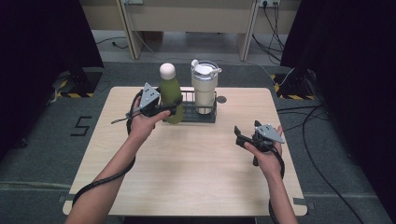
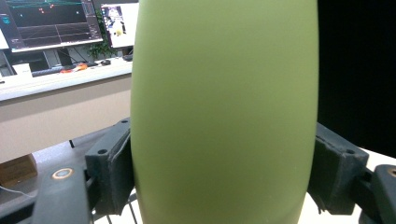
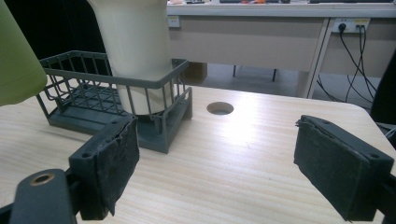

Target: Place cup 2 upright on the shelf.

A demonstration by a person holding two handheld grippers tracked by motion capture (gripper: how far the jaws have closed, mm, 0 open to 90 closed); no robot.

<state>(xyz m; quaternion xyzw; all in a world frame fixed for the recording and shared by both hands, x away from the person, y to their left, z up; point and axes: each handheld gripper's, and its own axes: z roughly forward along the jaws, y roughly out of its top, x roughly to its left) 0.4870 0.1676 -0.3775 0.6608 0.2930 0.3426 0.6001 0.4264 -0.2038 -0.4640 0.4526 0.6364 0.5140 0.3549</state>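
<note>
Left claw (image 1: 173, 108) clamped on green bottle (image 1: 171, 95), pads pressing both sides of its body; bottle upright, at left end of wire rack (image 1: 189, 115) on desk (image 1: 187, 163). Right claw (image 1: 239, 136) holds nothing, jaws apart, near desk's right side. Cream tumbler (image 1: 204, 86) stands in rack.

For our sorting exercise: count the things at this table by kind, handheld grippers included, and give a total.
Bottles: 1, the green bottle
Tumblers: 1, the cream tumbler
Racks: 1, the wire rack
Grippers: 2, the left gripper and the right gripper
Total: 5
</note>
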